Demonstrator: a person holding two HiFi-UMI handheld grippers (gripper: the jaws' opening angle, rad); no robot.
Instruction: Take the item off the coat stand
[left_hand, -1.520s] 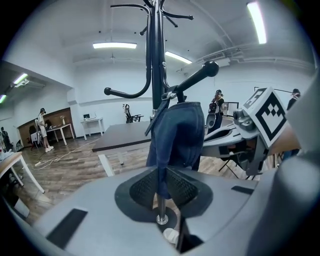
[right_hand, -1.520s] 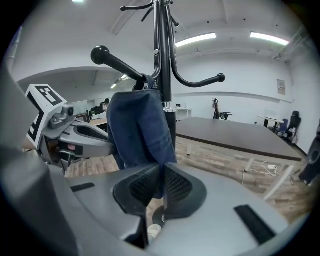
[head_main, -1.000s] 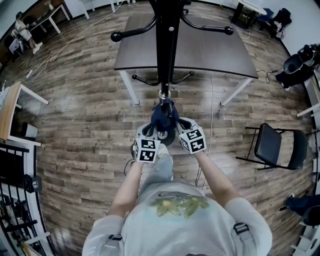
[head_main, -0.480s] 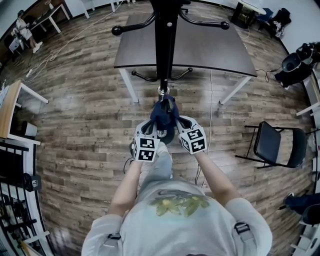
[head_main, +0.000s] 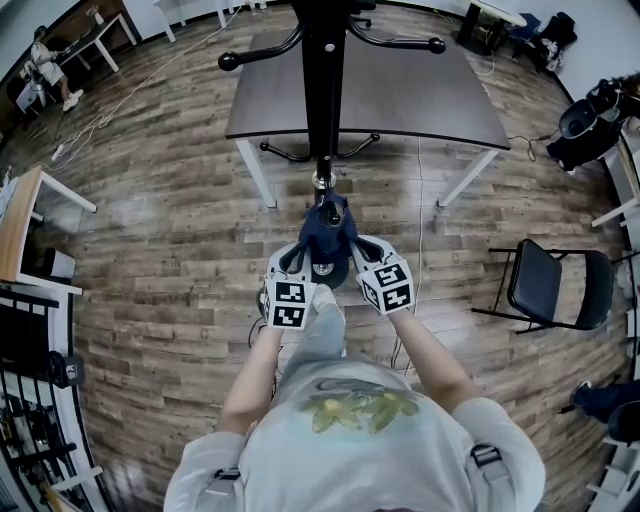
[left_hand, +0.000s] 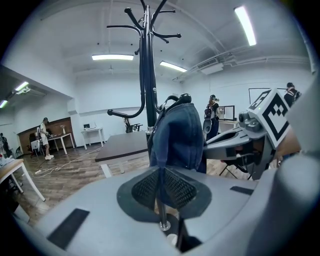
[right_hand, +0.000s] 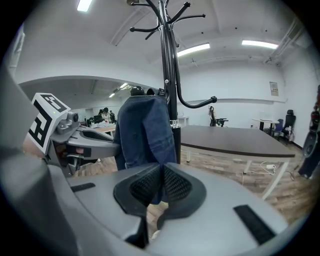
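A dark blue fabric item (head_main: 325, 230) hangs on a low hook of the black coat stand (head_main: 322, 80), just ahead of me. Both grippers pinch it from either side. My left gripper (head_main: 306, 252) is shut on its left edge, where cloth (left_hand: 177, 135) runs down between the ribbed pads (left_hand: 147, 189). My right gripper (head_main: 349, 247) is shut on the right edge, with the cloth (right_hand: 142, 132) pressed between its pads (right_hand: 175, 186). The hook's round knobs (left_hand: 185, 97) show just above the cloth. Each gripper view also shows the other gripper beside the item.
A dark-topped table (head_main: 420, 100) on white legs stands right behind the stand. A black folding chair (head_main: 545, 290) is at the right, a wooden desk (head_main: 20, 220) and black rack (head_main: 30, 380) at the left. People stand far off in the room.
Both grippers have risen a little with the blue item still pinched between them. Their grips look the same.
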